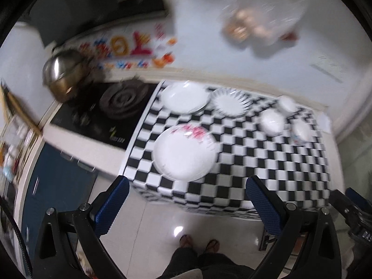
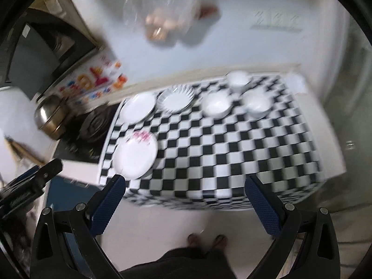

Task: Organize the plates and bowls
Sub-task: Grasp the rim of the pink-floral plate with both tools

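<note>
Left tongs [image 1: 187,205] and right tongs [image 2: 184,205] spread wide, empty, held high before the table [image 2: 232,158]. On its checkered cover: floral plate [image 1: 184,153] nearest, plain plate [image 1: 184,97] and fluted plate [image 1: 231,102] behind, three bowls [image 2: 217,104] clustered at the far right. Likely risks: glazed rims slipping from the pads, or stacking large on small. Everything smeared by blur; rim depth and bowl patterns unreadable.

on the bench [image 2: 232,162], three plates lie at the left: one plate [image 2: 135,154] near the front edge, two plates [image 2: 137,108] [image 2: 176,100] side by side behind it. three bowls [image 2: 216,104] [image 2: 257,103] [image 2: 238,79] cluster at the back right. a stove [image 2: 93,125] lies left of the bench.
</note>
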Demonstrator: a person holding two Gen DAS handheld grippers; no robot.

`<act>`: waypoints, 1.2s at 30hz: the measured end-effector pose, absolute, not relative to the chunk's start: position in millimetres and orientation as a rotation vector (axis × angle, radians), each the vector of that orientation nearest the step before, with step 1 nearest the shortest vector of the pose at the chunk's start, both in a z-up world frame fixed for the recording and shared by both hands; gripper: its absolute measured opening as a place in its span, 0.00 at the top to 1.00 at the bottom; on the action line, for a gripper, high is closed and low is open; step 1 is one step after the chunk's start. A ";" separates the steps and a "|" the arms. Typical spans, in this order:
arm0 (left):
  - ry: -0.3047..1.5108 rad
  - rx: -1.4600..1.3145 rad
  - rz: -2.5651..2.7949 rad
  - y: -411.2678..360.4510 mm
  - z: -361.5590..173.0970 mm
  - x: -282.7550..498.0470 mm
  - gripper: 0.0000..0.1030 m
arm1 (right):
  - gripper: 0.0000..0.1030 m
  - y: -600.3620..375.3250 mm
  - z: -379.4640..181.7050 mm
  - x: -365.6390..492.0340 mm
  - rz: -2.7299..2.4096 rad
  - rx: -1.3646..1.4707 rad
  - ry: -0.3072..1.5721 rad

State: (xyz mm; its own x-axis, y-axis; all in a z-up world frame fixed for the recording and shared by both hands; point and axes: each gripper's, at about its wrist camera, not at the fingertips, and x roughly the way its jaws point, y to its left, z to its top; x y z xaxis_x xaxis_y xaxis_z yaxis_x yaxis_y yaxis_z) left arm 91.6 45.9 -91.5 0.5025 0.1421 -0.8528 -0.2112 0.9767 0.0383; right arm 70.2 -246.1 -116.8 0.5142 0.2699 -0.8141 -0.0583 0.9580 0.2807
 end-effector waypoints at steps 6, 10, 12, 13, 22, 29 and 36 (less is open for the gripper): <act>1.129 -0.105 0.290 87.1 -150.8 130.4 0.00 | 0.00 -214.9 -181.8 132.7 0.267 0.159 1.088; 1.220 -0.137 0.275 112.1 -189.6 168.3 0.00 | 0.00 -186.4 -229.4 180.9 0.334 0.189 1.188; 1.273 -0.157 0.247 126.4 -212.4 188.3 0.00 | 0.00 -171.3 -251.6 201.2 0.356 0.207 1.232; 1.301 -0.171 0.236 135.1 -225.7 198.9 0.00 | 0.00 -160.2 -267.9 215.2 0.367 0.224 1.266; 1.495 -0.150 0.128 184.5 -324.9 275.4 0.32 | 0.09 -86.3 -387.3 306.0 0.365 0.282 1.499; 1.562 -0.162 0.028 200.6 -370.0 301.3 0.59 | 0.48 -49.5 -434.0 345.3 0.351 0.281 1.587; 1.588 -0.170 -0.052 199.4 -377.9 298.5 0.66 | 0.81 -37.6 -451.9 350.6 0.356 0.326 1.666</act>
State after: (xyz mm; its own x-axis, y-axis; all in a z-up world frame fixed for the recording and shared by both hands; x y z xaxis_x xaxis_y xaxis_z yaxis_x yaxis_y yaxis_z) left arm 298.5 199.4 -377.9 -0.0154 -0.1413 -0.9898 -0.0759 0.9873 -0.1398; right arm 350.6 -37.6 -451.9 -0.1218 0.4123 -0.9028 0.0072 0.9100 0.4146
